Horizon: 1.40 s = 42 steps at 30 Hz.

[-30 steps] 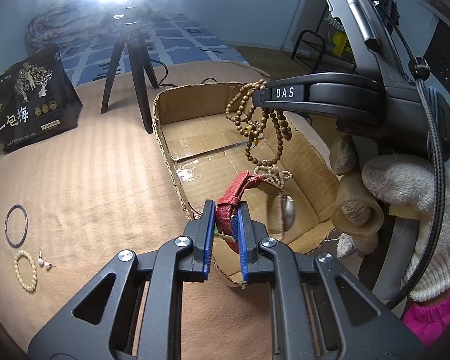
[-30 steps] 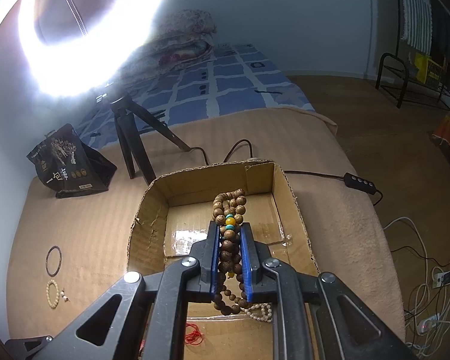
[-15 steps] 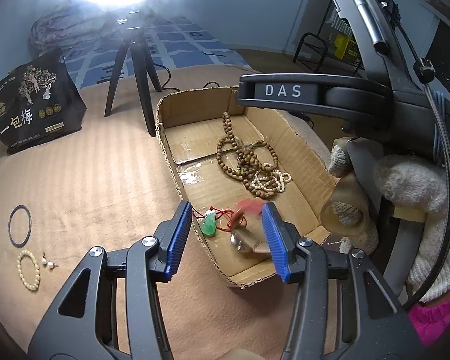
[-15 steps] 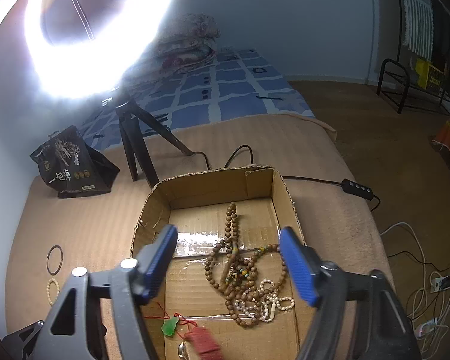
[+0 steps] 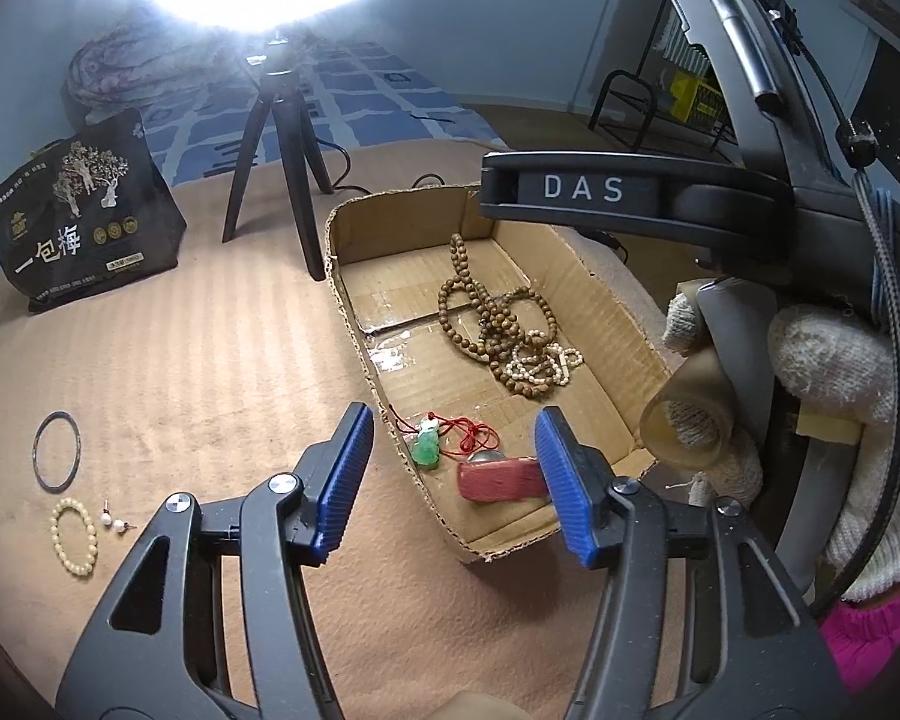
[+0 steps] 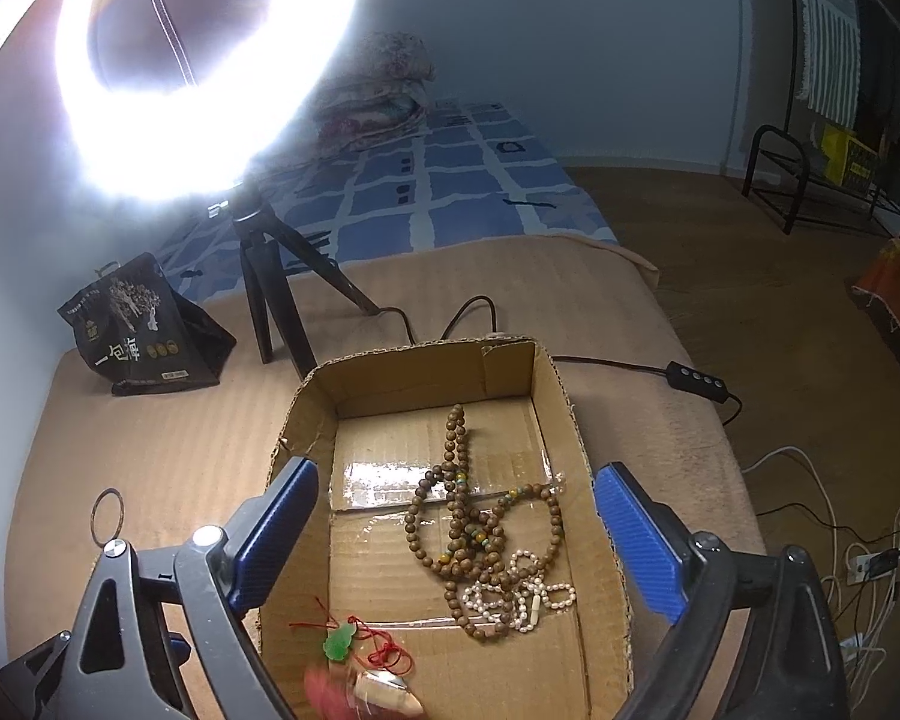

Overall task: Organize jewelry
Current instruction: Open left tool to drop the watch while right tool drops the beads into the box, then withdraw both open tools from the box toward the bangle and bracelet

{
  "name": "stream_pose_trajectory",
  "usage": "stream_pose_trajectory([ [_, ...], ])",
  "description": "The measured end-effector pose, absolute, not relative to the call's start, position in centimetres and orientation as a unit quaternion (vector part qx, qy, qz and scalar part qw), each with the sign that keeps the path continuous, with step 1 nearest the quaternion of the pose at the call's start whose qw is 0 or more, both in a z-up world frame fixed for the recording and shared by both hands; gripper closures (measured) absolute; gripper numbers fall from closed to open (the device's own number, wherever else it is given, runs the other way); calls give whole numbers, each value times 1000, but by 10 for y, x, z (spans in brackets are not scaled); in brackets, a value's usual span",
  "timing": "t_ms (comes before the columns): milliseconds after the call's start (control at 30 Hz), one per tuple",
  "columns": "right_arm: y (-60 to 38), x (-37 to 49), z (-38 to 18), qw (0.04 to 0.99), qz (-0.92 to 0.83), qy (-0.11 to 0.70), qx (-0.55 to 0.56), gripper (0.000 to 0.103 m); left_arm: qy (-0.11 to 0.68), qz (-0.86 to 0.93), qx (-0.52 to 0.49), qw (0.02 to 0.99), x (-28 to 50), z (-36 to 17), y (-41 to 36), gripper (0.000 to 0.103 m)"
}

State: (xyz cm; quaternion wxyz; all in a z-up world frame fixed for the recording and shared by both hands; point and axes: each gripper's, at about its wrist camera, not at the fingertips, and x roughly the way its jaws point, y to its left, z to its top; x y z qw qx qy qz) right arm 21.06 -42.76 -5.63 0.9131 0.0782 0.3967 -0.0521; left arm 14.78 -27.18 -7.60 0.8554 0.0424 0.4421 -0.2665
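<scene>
A cardboard box (image 5: 402,228) (image 6: 414,378) holds a brown wooden bead necklace (image 5: 492,324) (image 6: 462,528), a white pearl strand (image 5: 540,366) (image 6: 519,594), a green pendant on red cord (image 5: 426,450) (image 6: 339,642) and a red-strapped pendant (image 5: 498,480) at its near end. My left gripper (image 5: 453,414) hovers over the box's near corner, jaws opening, gripping nothing. My right gripper (image 6: 457,468) hangs above the box middle, jaws opening wide and empty; its finger (image 5: 582,189) shows in the left wrist view. On the mat to the left lie a dark bangle (image 5: 58,450) (image 6: 107,516), a cream bead bracelet (image 5: 75,534) and pearl earrings (image 5: 114,521).
A ring light on a black tripod (image 5: 282,156) (image 6: 264,300) stands just behind the box's far left corner. A black snack bag (image 5: 84,216) (image 6: 144,330) sits at the far left. A cable with a switch (image 6: 696,375) runs off the mat's right edge. A gloved hand (image 5: 834,372) holds the right gripper.
Both grippers went from shut to open. The wooden beads dropped from the right gripper into the box, and the red-strapped pendant dropped from the left gripper to the box's near end.
</scene>
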Motion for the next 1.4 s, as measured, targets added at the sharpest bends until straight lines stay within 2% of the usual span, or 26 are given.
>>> stream_pose_trajectory([
  [733, -388, 181, -24, 924, -40, 375, 67, 7, 422, -252, 41, 870, 133, -49, -219, 45],
  [1400, -324, 156, -20, 925, -10, 376, 48, 7, 418, -195, 38, 887, 133, -46, -116, 45],
])
